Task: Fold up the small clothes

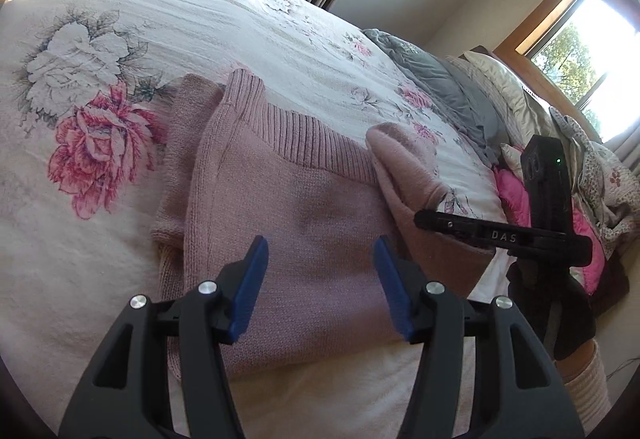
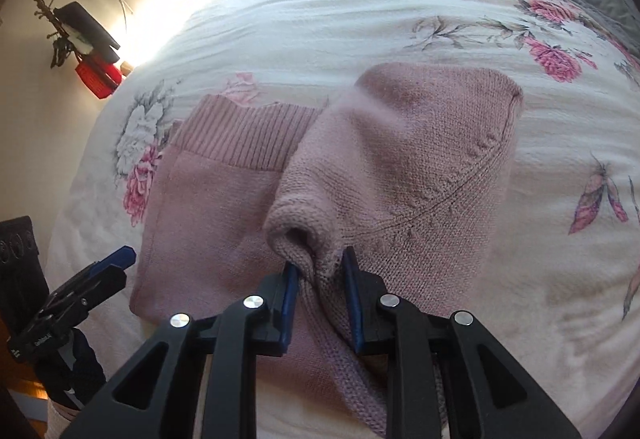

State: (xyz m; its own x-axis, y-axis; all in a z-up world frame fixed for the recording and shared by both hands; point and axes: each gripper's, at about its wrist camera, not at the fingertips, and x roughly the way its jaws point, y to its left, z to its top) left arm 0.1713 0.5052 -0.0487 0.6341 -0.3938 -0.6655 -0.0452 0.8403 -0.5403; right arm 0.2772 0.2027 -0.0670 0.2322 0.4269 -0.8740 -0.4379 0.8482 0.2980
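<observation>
A dusty-pink knitted sweater (image 1: 288,223) lies on the floral bedspread (image 1: 100,51), its ribbed band (image 1: 320,143) toward the far side. My left gripper (image 1: 320,263) hovers open just above the flat body of the sweater, nothing between its blue pads. My right gripper (image 2: 320,275) is shut on a bunched fold of the sweater's sleeve (image 2: 400,167), lifting it so the knit drapes up and over. In the left wrist view the right gripper (image 1: 424,219) shows at the sweater's right edge. In the right wrist view the left gripper (image 2: 116,259) appears at the lower left.
A grey blanket (image 1: 448,95), pillows (image 1: 504,87) and a bright pink garment (image 1: 516,191) pile at the bed's head end. A red basket and dark items (image 2: 96,75) sit beside the bed by the wall. Bedspread (image 2: 360,19) stretches beyond the sweater.
</observation>
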